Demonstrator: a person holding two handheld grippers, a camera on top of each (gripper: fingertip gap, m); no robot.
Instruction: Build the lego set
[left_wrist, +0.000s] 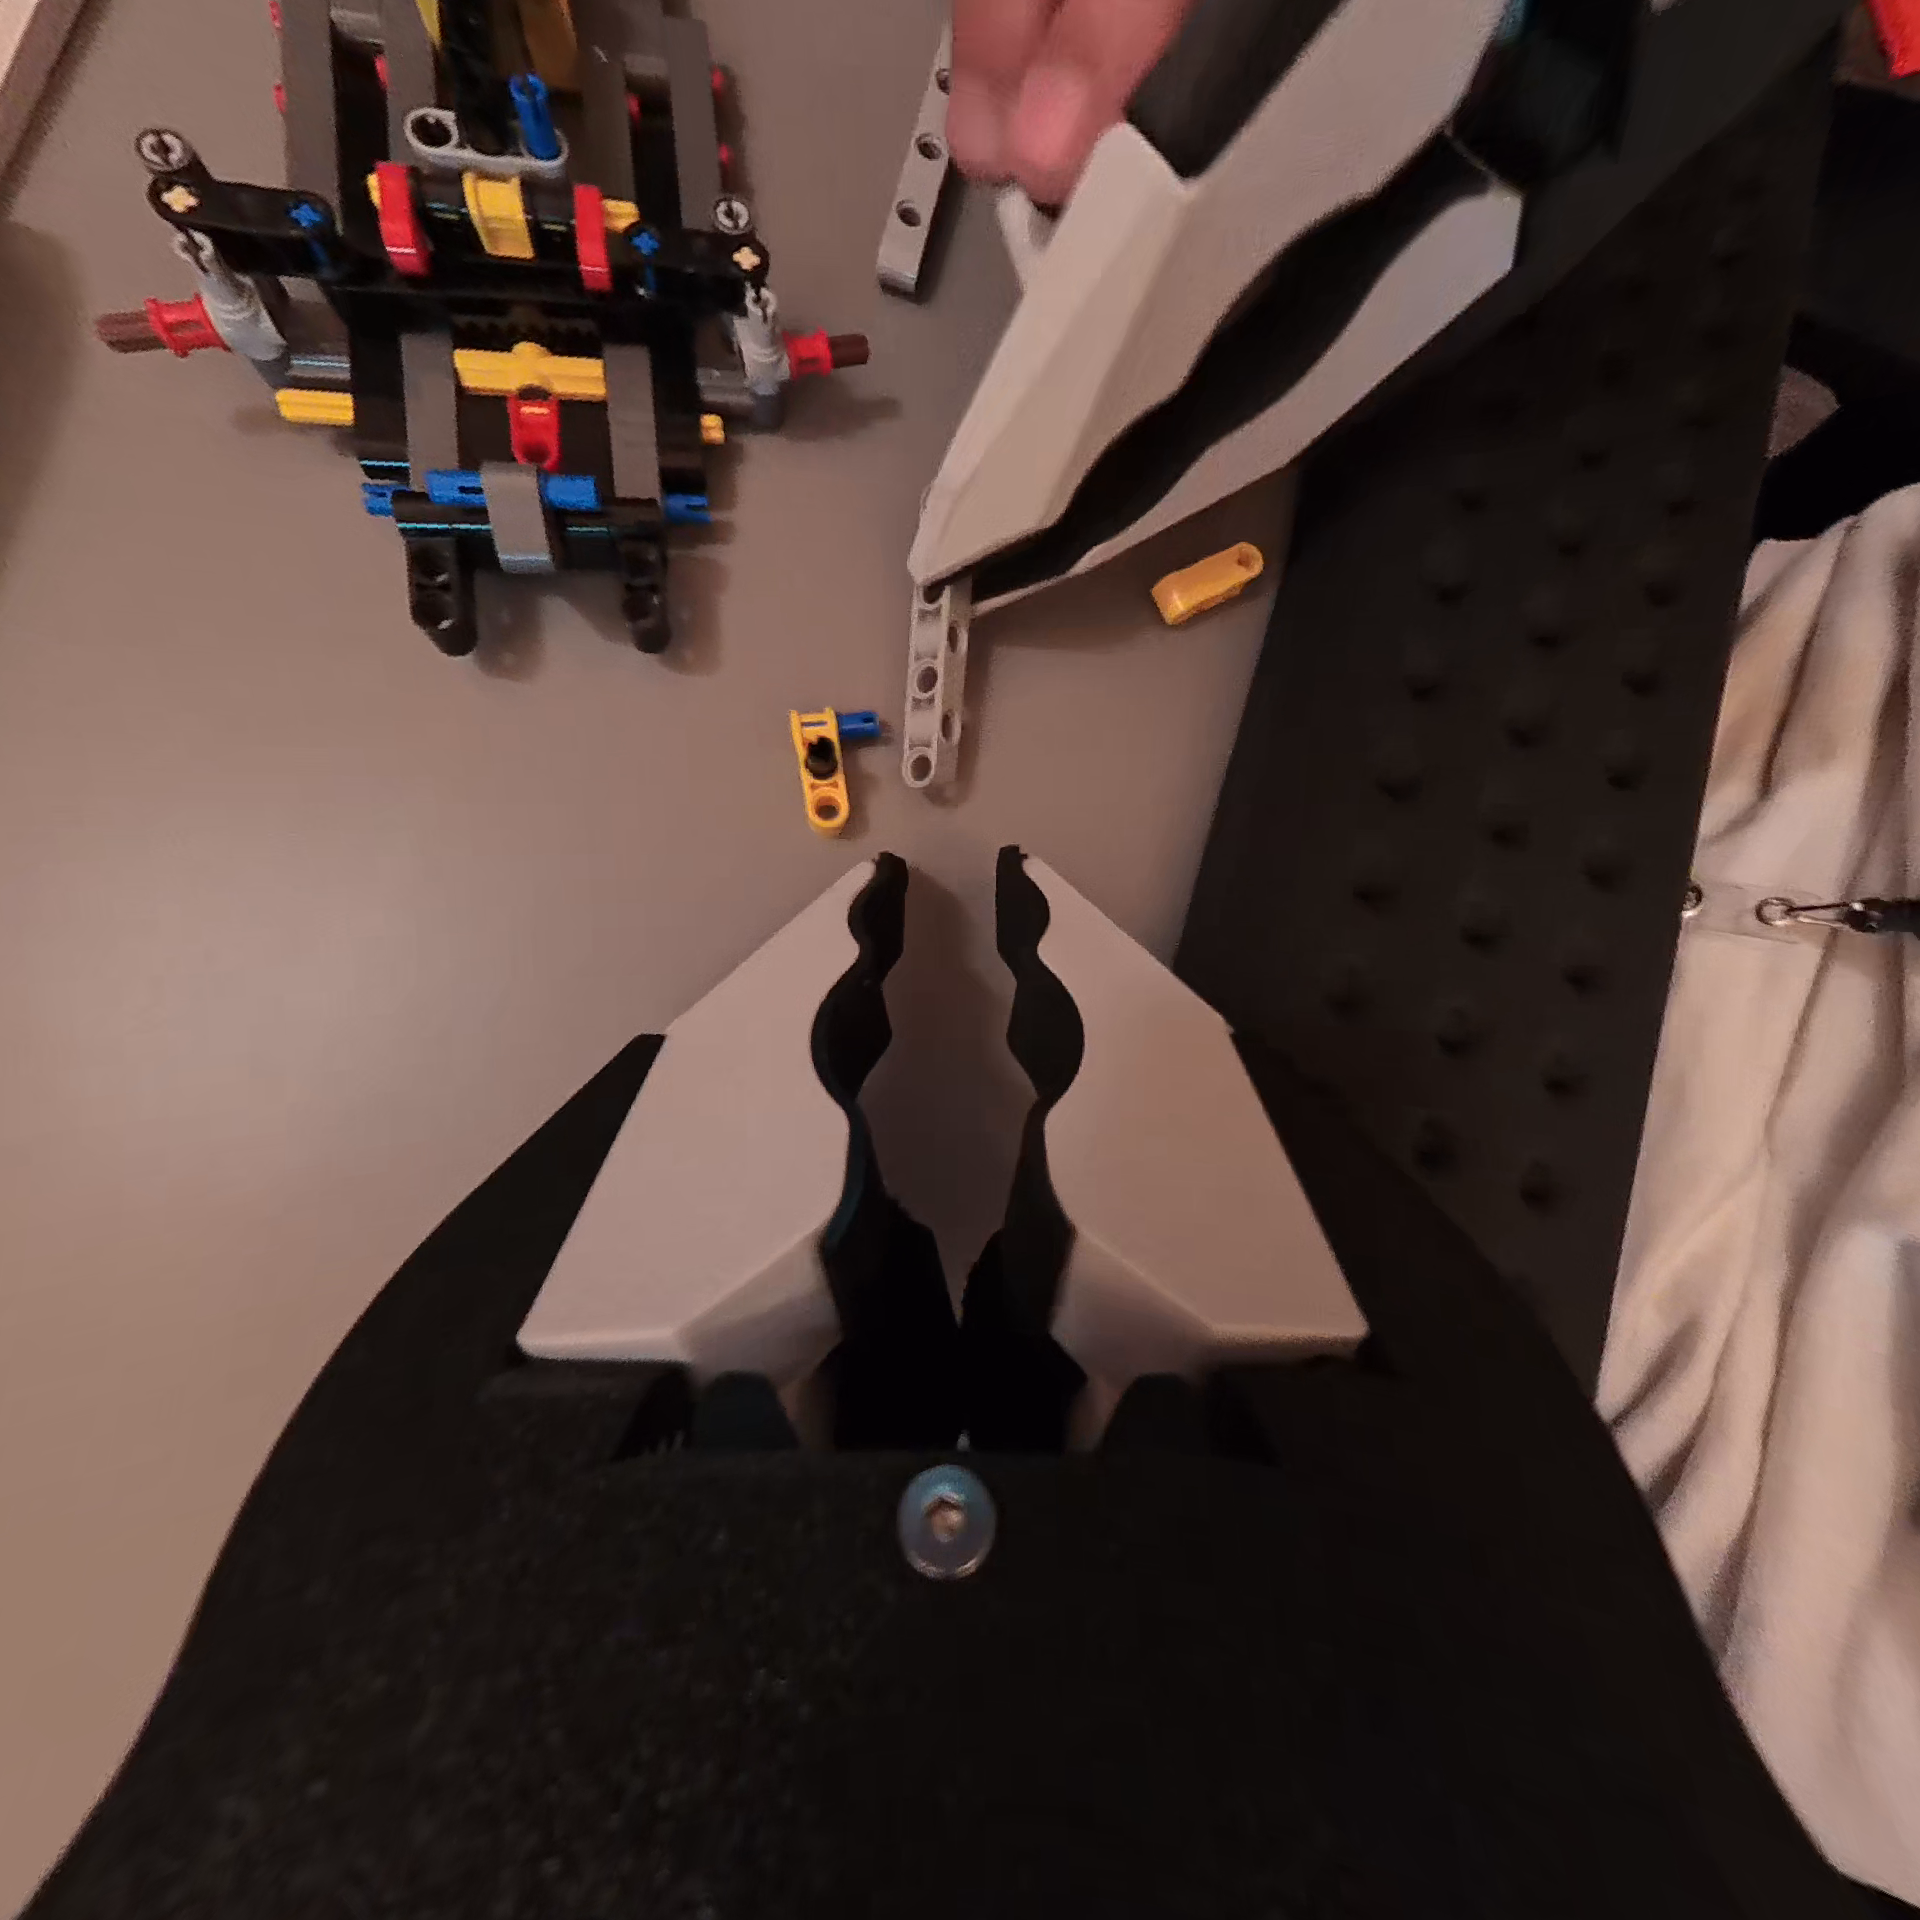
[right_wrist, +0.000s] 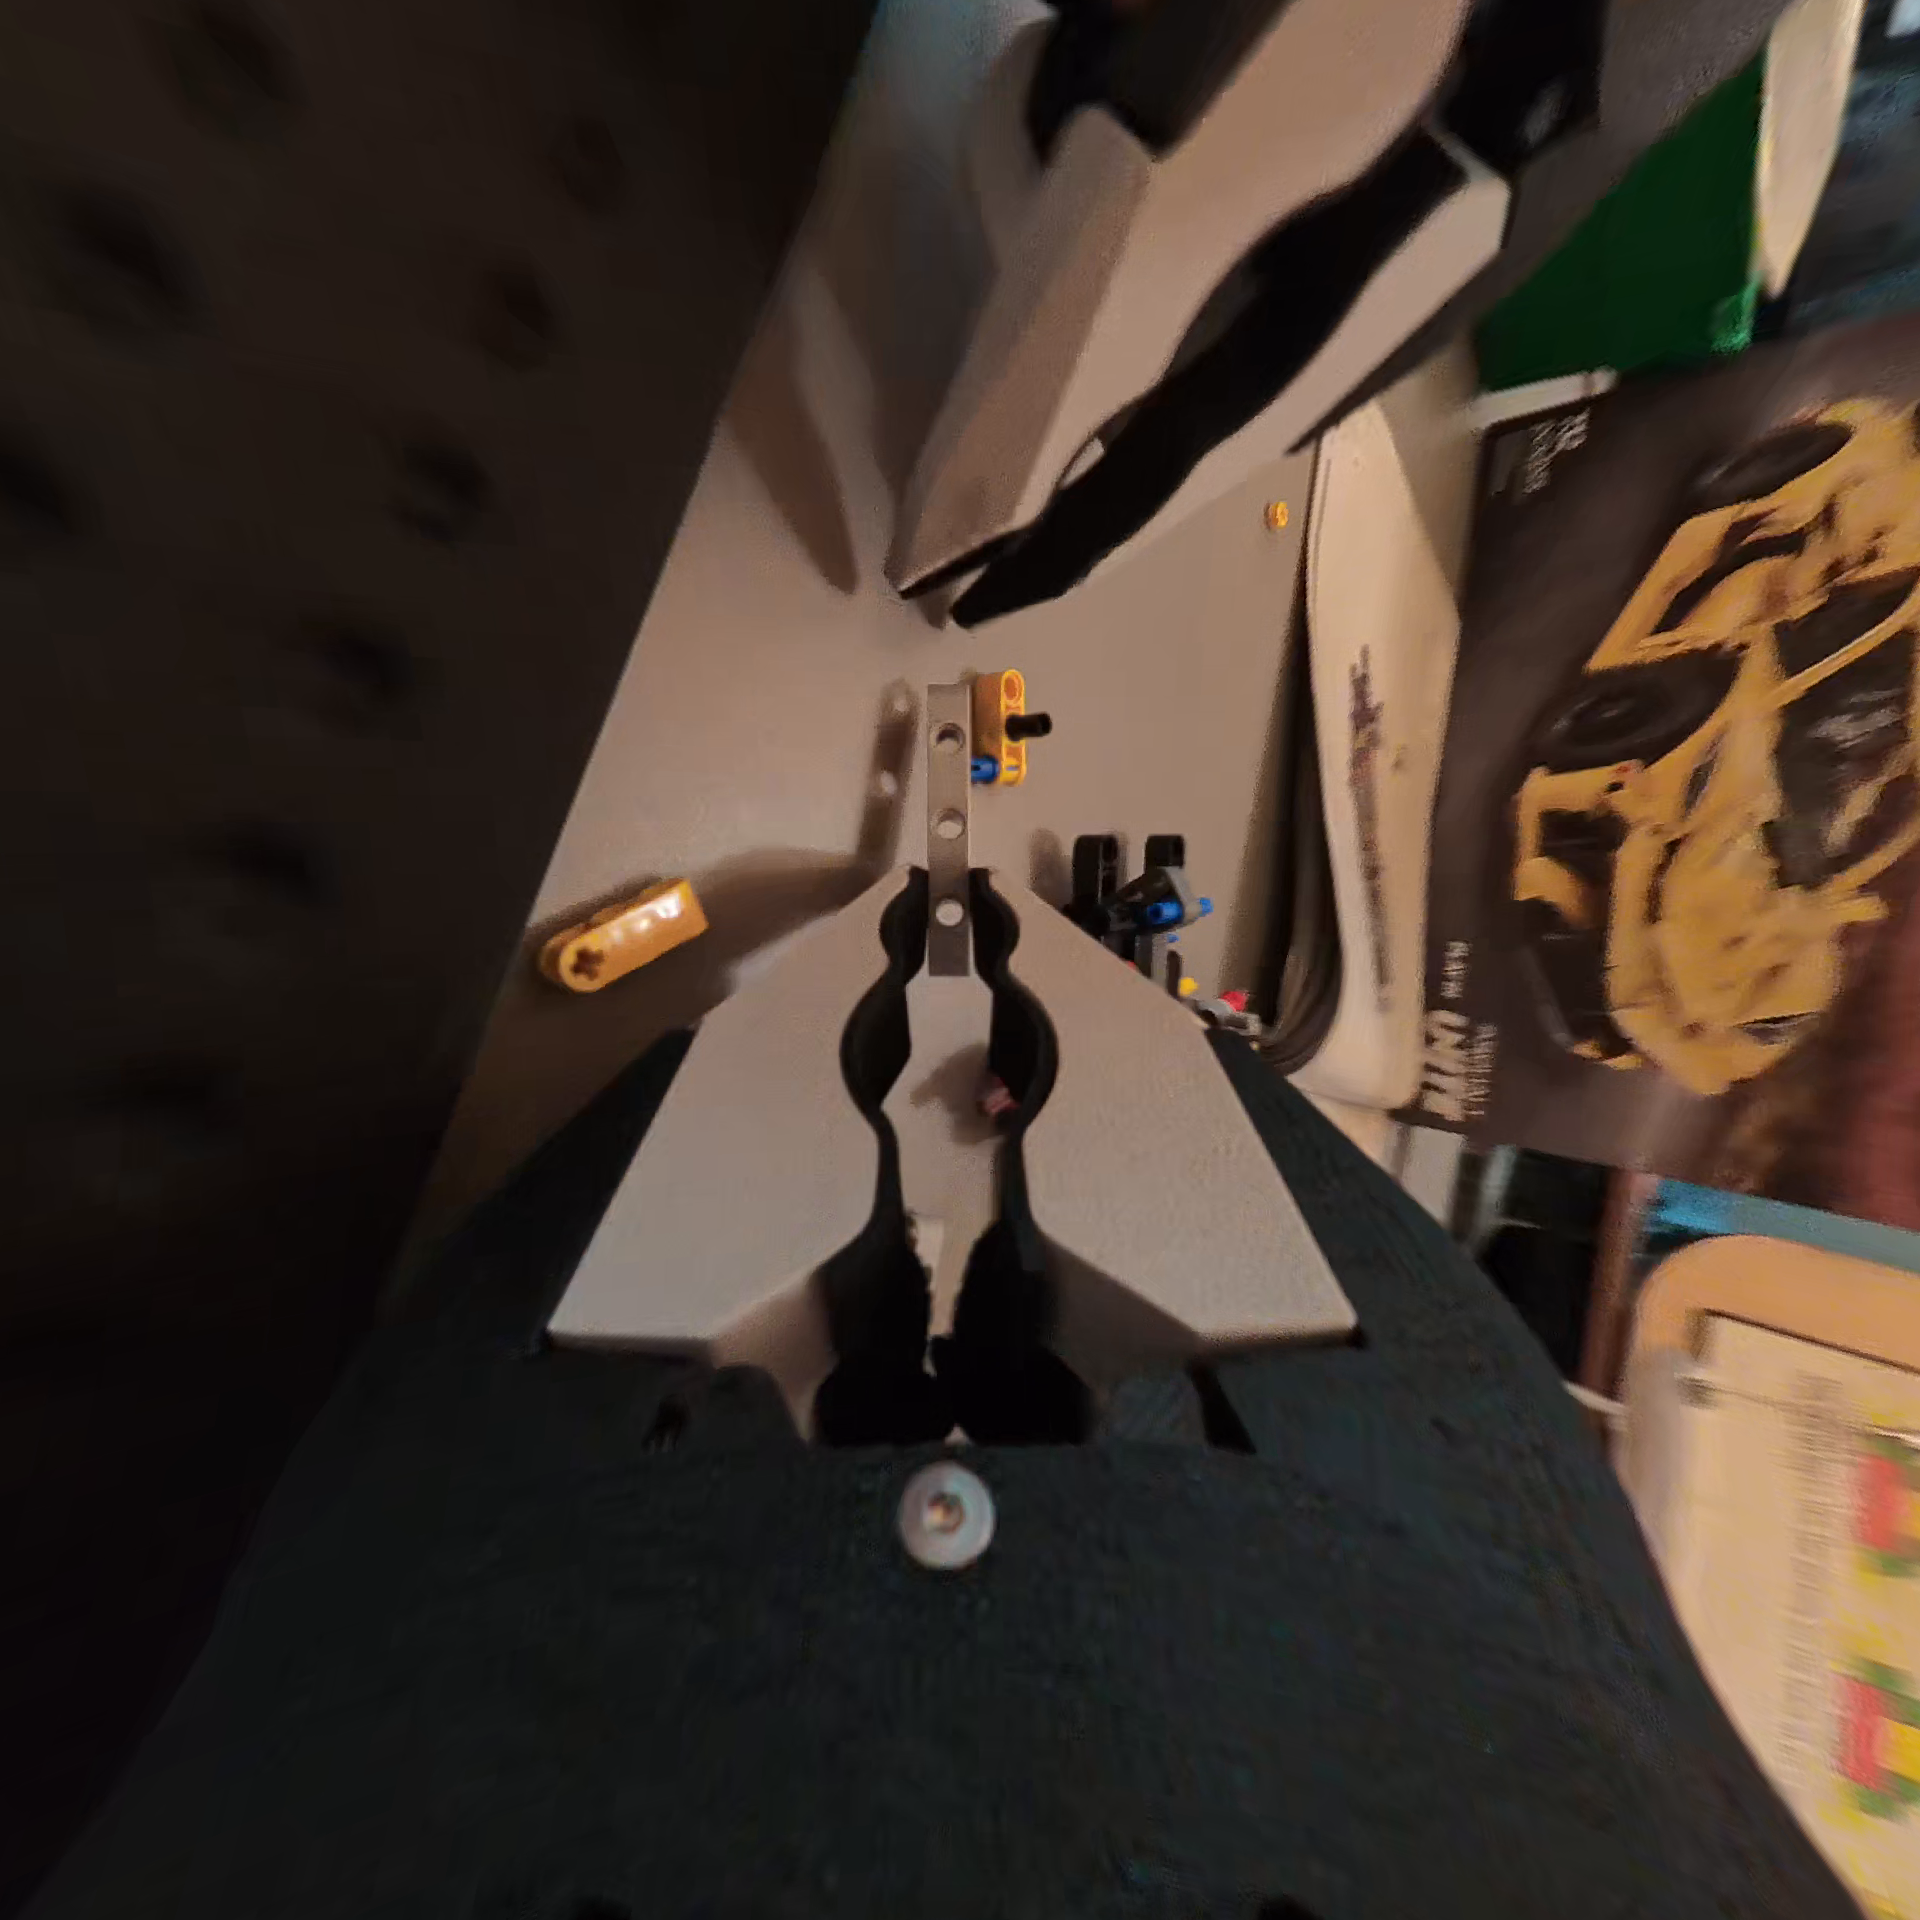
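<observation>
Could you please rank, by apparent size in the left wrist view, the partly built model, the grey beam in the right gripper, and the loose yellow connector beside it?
1. partly built model
2. grey beam, partly hidden by the right gripper
3. yellow connector

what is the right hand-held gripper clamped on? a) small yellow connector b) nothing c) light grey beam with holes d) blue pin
c: the right hand-held gripper is shut on the light grey plastic beam with round holes, while the small yellow connector with a blue pin lies free on the table beside it.
</observation>
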